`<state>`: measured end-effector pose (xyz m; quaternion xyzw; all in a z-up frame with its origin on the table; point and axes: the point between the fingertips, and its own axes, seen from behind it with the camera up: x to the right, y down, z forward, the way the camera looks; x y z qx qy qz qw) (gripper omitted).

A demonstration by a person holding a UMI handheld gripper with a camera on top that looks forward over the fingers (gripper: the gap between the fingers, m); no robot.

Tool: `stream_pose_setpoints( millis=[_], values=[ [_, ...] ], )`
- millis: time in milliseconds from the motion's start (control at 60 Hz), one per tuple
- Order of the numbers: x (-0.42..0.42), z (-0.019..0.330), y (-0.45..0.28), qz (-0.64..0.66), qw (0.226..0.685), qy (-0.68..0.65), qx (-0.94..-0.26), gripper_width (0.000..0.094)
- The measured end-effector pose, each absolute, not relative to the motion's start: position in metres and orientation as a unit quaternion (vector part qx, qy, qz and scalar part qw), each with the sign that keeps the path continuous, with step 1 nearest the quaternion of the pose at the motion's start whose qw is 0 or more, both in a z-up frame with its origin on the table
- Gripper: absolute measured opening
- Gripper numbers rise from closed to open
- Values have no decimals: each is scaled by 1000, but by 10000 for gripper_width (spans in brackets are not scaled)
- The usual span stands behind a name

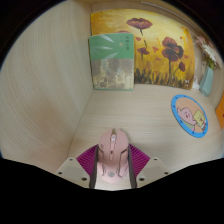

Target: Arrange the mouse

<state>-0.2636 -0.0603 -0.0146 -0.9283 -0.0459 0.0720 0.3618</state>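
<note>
A pale pink computer mouse (111,157) sits between my gripper's (112,166) two fingers, with its front end pointing away over a light wooden table (60,110). Both magenta pads (89,159) press against the mouse's sides. The mouse's rear end is hidden low between the fingers. I cannot tell whether the mouse rests on the table or is lifted off it.
A round blue mat with a cartoon figure (187,113) lies on the table ahead to the right. At the far edge stand a green picture card (110,58) and a yellow flower picture (155,48) against the wall.
</note>
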Motion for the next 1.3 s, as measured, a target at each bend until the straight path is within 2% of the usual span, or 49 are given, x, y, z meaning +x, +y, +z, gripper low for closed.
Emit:
stream_pose_setpoints(
  millis=[133, 217, 267, 317, 550, 617, 683, 733, 800, 1000, 1083, 1200, 1300],
  values=[
    [-263, -16, -63, 67, 348, -67, -933, 346],
    [-262, -16, -65, 68, 332, -84, -937, 342],
    [-259, -2, -62, 71, 333, -91, -936, 345],
    [-255, 31, -51, 83, 354, -88, -927, 345],
    [-165, 246, 51, 68, 511, -61, -855, 345],
    [-124, 284, 70, 49, 541, -56, -838, 343],
    [-78, 299, 85, 24, 554, -50, -831, 345],
    [-47, 291, 94, 14, 552, -43, -832, 344],
    [-8, 260, 104, 8, 533, -32, -846, 343],
    [44, 95, 99, 17, 416, -18, -909, 344],
    [41, 43, 86, 32, 378, -16, -925, 342],
    [37, 0, 73, 35, 343, -22, -938, 351],
    [33, -9, 71, 42, 343, -23, -938, 375]
  ],
)
